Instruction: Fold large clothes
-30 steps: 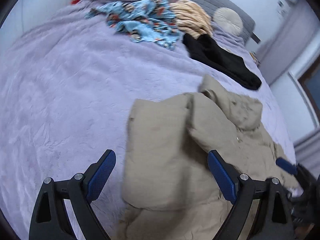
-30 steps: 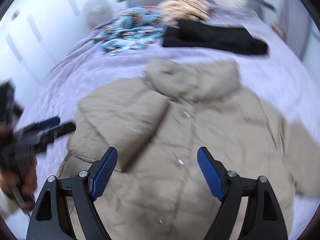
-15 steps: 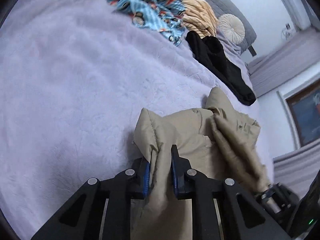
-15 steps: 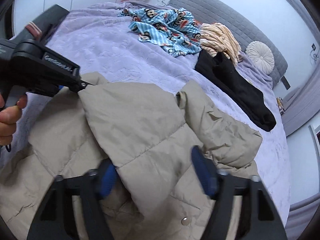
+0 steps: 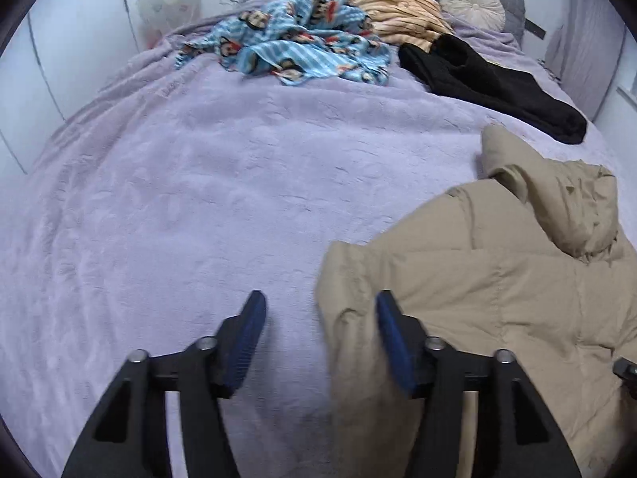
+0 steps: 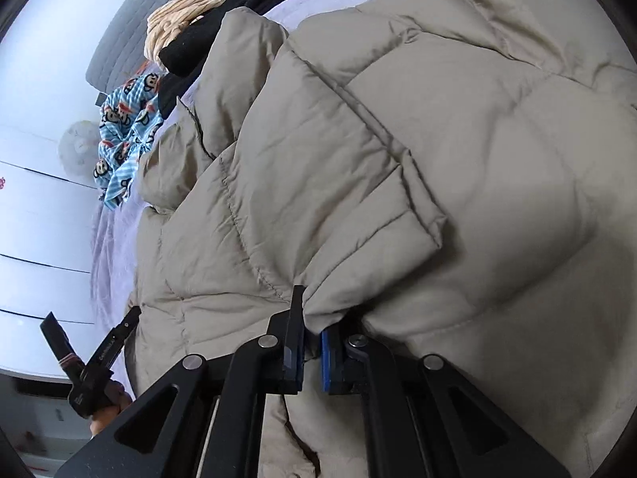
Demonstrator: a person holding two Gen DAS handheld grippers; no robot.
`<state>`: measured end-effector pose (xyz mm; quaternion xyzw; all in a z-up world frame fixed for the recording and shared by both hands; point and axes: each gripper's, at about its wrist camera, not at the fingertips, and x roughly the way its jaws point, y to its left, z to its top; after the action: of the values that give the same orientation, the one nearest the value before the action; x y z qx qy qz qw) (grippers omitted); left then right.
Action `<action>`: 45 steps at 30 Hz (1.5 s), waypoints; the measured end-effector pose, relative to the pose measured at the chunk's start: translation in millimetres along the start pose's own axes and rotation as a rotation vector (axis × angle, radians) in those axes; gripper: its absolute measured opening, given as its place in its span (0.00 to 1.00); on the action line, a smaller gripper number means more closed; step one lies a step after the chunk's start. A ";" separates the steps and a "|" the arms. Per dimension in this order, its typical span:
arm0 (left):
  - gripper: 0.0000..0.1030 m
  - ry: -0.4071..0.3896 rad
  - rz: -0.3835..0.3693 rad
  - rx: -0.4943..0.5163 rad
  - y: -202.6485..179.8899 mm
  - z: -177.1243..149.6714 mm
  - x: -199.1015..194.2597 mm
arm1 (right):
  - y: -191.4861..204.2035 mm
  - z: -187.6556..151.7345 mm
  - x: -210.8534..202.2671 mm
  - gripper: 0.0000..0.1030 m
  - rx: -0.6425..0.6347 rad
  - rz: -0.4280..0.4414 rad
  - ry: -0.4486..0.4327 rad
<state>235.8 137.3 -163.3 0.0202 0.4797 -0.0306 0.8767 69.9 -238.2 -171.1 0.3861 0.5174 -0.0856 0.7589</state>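
Note:
A beige quilted jacket (image 5: 497,279) lies on the lilac bed cover (image 5: 199,199), bunched at the right in the left wrist view. My left gripper (image 5: 320,318) hovers over the jacket's left edge. Its jaws are opening, and the edge sits beside the right blue pad (image 5: 392,338), unpinched. In the right wrist view, which is rolled sideways, the jacket (image 6: 438,139) fills the frame. My right gripper (image 6: 312,342) is shut on a gathered fold of it at the near edge.
At the head of the bed lie a blue monkey-print garment (image 5: 302,40), a striped orange one (image 5: 398,12) and a black one (image 5: 489,79), with a round cushion (image 5: 471,4). A hand (image 6: 107,414) holds the left gripper at the right wrist view's lower left.
The left gripper, pinching the jacket's edge half a second ago, has let go and its jaws stand apart. The right gripper has rolled sideways, dropped and closed on a fold of the jacket.

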 end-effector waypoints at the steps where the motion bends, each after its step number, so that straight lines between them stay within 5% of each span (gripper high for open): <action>1: 0.65 -0.017 0.004 -0.007 7.7 1.5 -7.8 | -1.2 -2.0 -4.7 0.13 0.000 -0.001 0.015; 4: 0.65 -0.019 -0.011 -0.041 30.3 3.6 -29.0 | -5.9 -9.3 -31.1 0.18 -0.022 -0.037 0.033; 10: 0.65 0.047 -0.157 -0.042 13.0 -17.1 -44.7 | 16.6 5.3 -78.3 0.19 -0.227 -0.097 -0.120; 15: 0.65 0.165 -0.080 -0.051 -15.8 -50.5 1.9 | 48.5 27.3 -25.4 0.19 -0.361 -0.078 -0.028; 18: 0.80 0.163 -0.061 -0.100 -10.4 -54.4 7.9 | 32.2 22.8 5.7 0.14 -0.345 -0.117 0.038; 23: 0.80 0.184 -0.043 -0.066 -10.4 -50.6 3.0 | 17.2 19.5 -7.8 0.14 -0.325 -0.110 0.024; 27: 0.80 0.199 -0.028 -0.065 -12.5 -48.7 -6.6 | 14.7 15.8 -35.8 0.21 -0.291 -0.111 0.009; 31: 0.80 0.194 -0.029 -0.047 -16.2 -52.5 -21.7 | 8.5 3.4 -57.9 0.53 -0.234 -0.095 0.014; 38: 0.80 0.194 -0.052 -0.003 -28.6 -63.6 -51.7 | -11.0 -33.0 -82.9 0.53 -0.130 -0.081 0.028; 42: 0.81 0.168 -0.078 0.025 -37.5 -74.8 -72.4 | -17.0 -50.6 -98.5 0.62 -0.102 -0.085 0.020; 44: 1.00 0.166 -0.089 0.041 -43.4 -78.8 -80.0 | -18.1 -59.3 -106.8 0.65 -0.090 -0.081 0.012; 45: 1.00 0.155 -0.110 0.046 -46.1 -81.0 -85.6 | -18.9 -64.0 -111.2 0.70 -0.083 -0.079 0.007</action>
<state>118.3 99.5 -135.1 0.0160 0.5454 -0.0881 0.8334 -36.1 -238.0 -96.5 0.3339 0.5381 -0.0927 0.7684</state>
